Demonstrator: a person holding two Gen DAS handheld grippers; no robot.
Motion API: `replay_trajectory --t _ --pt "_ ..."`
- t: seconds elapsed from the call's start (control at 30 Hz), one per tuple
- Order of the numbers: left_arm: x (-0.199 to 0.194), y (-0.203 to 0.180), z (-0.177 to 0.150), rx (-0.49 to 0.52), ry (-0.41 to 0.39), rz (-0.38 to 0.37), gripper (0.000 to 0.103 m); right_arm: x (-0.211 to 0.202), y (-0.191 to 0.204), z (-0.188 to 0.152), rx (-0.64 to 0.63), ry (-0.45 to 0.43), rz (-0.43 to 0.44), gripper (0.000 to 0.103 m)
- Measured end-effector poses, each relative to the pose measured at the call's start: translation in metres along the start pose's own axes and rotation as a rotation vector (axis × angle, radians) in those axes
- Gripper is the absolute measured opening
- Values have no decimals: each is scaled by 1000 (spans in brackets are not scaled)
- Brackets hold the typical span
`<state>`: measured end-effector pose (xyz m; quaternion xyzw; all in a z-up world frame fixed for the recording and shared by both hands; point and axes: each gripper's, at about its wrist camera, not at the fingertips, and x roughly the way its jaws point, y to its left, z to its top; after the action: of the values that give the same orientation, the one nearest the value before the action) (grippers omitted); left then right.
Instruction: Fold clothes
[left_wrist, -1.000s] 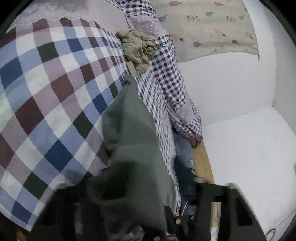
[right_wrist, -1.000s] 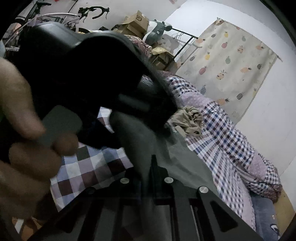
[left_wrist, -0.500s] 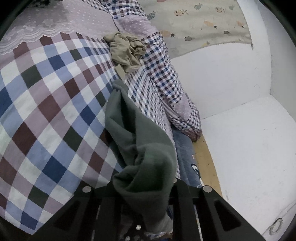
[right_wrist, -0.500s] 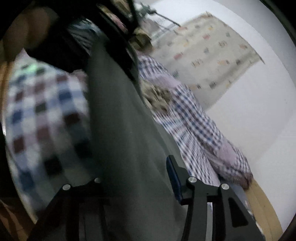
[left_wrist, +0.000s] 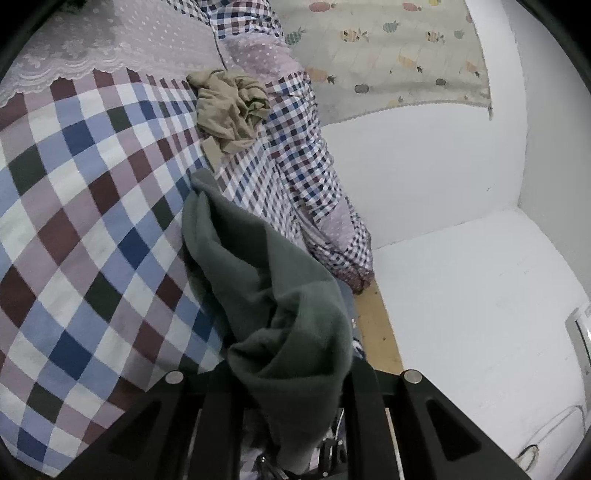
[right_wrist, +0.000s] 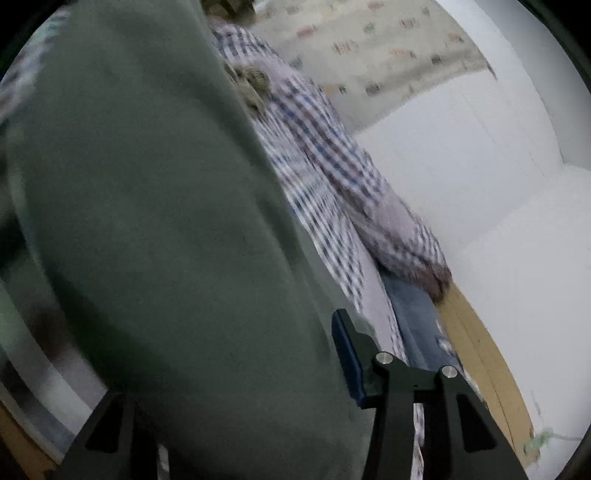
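A grey-green garment (left_wrist: 258, 280) hangs bunched between the fingers of my left gripper (left_wrist: 291, 387), which is shut on it. Its far end trails onto the checked bedspread (left_wrist: 85, 206). A crumpled tan garment (left_wrist: 229, 107) lies farther back on the bed. In the right wrist view the same grey-green garment (right_wrist: 159, 221) fills the left and middle of the frame. My right gripper (right_wrist: 229, 369) has its jaws wide apart, and the cloth drapes across the gap. Its blue-padded right finger (right_wrist: 347, 354) shows; the left fingertip is hidden by cloth.
A small-check quilt (left_wrist: 295, 147) slumps along the bed's right side against a white wall (left_wrist: 424, 166). A pineapple-print curtain (left_wrist: 388, 48) hangs behind. A wooden bed edge (left_wrist: 380, 332) and blue fabric run beside the wall.
My right gripper's jaws went from close together on the cloth to wide apart. The garment has gathered into a bunch in my left gripper, and both views have shifted.
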<state>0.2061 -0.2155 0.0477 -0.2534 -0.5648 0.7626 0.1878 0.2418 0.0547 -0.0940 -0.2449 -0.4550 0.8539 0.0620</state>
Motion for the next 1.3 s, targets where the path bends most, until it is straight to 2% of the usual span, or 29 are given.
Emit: replay_trajectory --t 0.1,0.17,0.2,0.27,0.33,0.5,0.67,0.9,1.03,1.13,1.2,1.3 --pt "1 0 5 -15 -10 -14 11 14 -25 -30 48 101 -10 49" --pt "2 1 6 -26 -13 -20 11 11 -34 -42 73 121 12 37" --pt "3 1 7 -30 -15 -19 11 9 -37 -43 67 118 25 28" --pt "3 1 7 -35 -19 -20 11 4 -38 -44 43 103 31 23" --pt "3 1 7 -40 -25 -15 11 0 -42 -44 36 86 47 13" --pt "-5 2 4 -42 -30 11 11 -7 -74 -34 115 58 84 10" --pt "-21 -10 0 -13 -43 6 11 -43 -120 -22 188 -4 101 10" --pt "-70 -80 -15 97 -78 -78 11 -112 -205 -5 275 -102 95 10" --pt "-98 -128 -24 149 -118 -124 11 -136 -244 9 310 -132 111 10" --pt "-105 -149 -20 169 -116 -122 11 -135 -260 19 337 -113 165 11" --pt "-102 -153 -16 180 -108 -91 11 -124 -265 25 341 -100 202 11" --pt "-83 -138 -3 156 -94 -18 11 -89 -262 30 324 -56 254 12"
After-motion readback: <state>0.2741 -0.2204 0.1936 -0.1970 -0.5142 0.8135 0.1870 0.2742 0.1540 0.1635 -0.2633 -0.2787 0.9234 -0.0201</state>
